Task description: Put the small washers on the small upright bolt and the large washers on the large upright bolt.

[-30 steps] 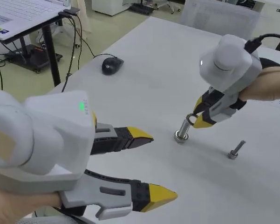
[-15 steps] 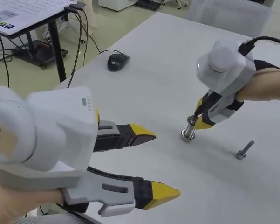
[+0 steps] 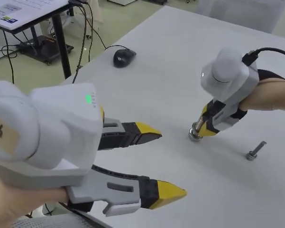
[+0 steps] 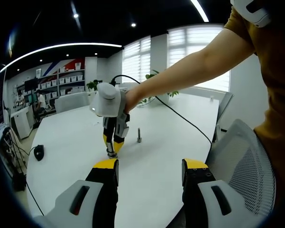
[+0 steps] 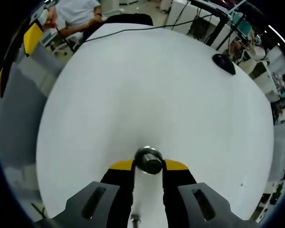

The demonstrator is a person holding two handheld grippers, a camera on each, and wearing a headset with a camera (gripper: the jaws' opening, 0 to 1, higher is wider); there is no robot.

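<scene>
The large upright bolt [image 3: 195, 134] stands on the white table [image 3: 180, 71], with washers stacked at its foot. My right gripper [image 3: 203, 127] is down over the bolt's top, shut on a large washer [image 5: 148, 160] that sits ringed around the bolt tip between the yellow fingertips [image 5: 175, 165]. The small bolt [image 3: 254, 151] stands to the right, apart from both grippers. My left gripper [image 3: 164, 164] hovers open and holds nothing, low at the table's near side. In the left gripper view, the right gripper [image 4: 112, 144] is ahead, at the large bolt [image 4: 112, 153], with the small bolt [image 4: 139, 135] beside it.
A black mouse [image 3: 124, 57] lies at the table's far left with its cable running off the edge. A stand with cables [image 3: 52, 28] is on the floor beyond. A mesh chair [image 4: 246, 161] is at the table's near side.
My right gripper has lowered the large washer from beside the bolt's top down onto the large bolt. The left gripper has stayed open in place; the head camera shifted.
</scene>
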